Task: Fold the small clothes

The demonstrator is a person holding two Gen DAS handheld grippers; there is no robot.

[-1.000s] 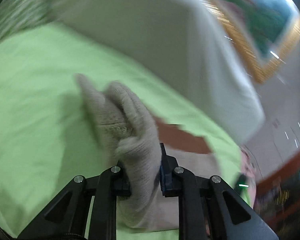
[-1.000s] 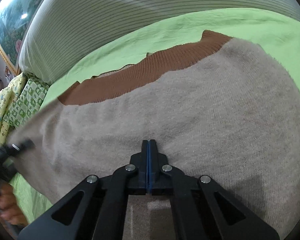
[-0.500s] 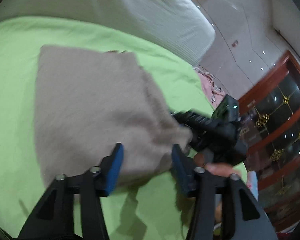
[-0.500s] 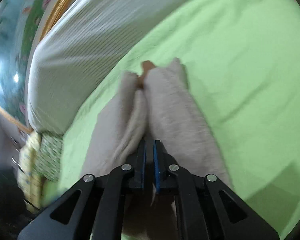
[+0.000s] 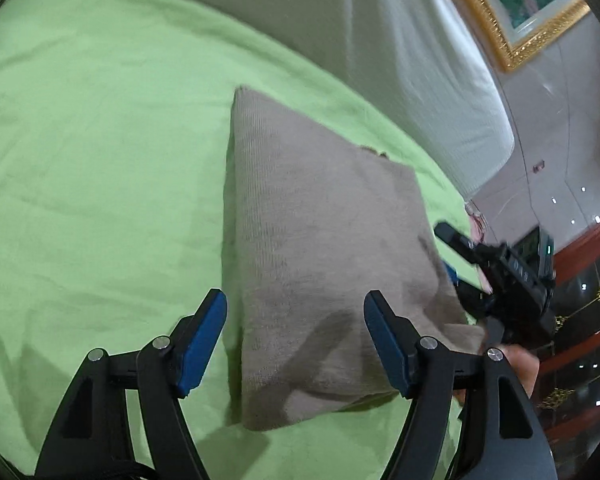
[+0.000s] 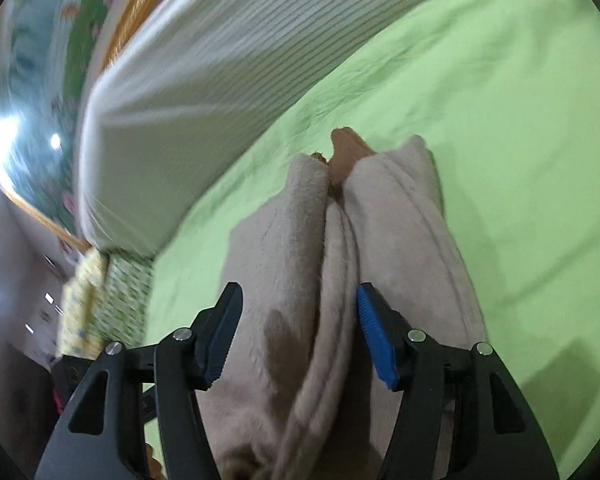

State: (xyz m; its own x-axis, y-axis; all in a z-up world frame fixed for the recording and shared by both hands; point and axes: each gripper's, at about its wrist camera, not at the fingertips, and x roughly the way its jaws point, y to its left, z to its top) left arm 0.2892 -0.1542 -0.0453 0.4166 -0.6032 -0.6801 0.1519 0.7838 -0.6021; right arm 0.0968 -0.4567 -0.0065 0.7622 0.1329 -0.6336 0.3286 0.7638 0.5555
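Observation:
A beige knitted sweater (image 5: pixel 320 248) lies folded into a rectangle on the green bed sheet (image 5: pixel 92 152). My left gripper (image 5: pixel 294 340) hovers over its near corner, jaws opening wide, pads off the cloth. In the right wrist view the same sweater (image 6: pixel 400 240) shows as stacked folds seen edge-on, a bit of brown collar at the far end. My right gripper (image 6: pixel 298 336) has its jaws opening around those folds, with the cloth between them but not pinched. The right gripper (image 5: pixel 496 276) also shows in the left wrist view beside the sweater's right edge.
A white striped duvet (image 6: pixel 204 80) is piled along the far side of the bed. A gold-framed painting (image 5: pixel 520 12) hangs on the wall. A floral pillow (image 6: pixel 96 300) lies at the bed's left end. Dark wooden furniture (image 5: pixel 580 320) stands to the right.
Both grippers let go of the sweater and their jaws spread. The sweater went from lifted and bunched to lying folded on the sheet. My left gripper dropped lower over it.

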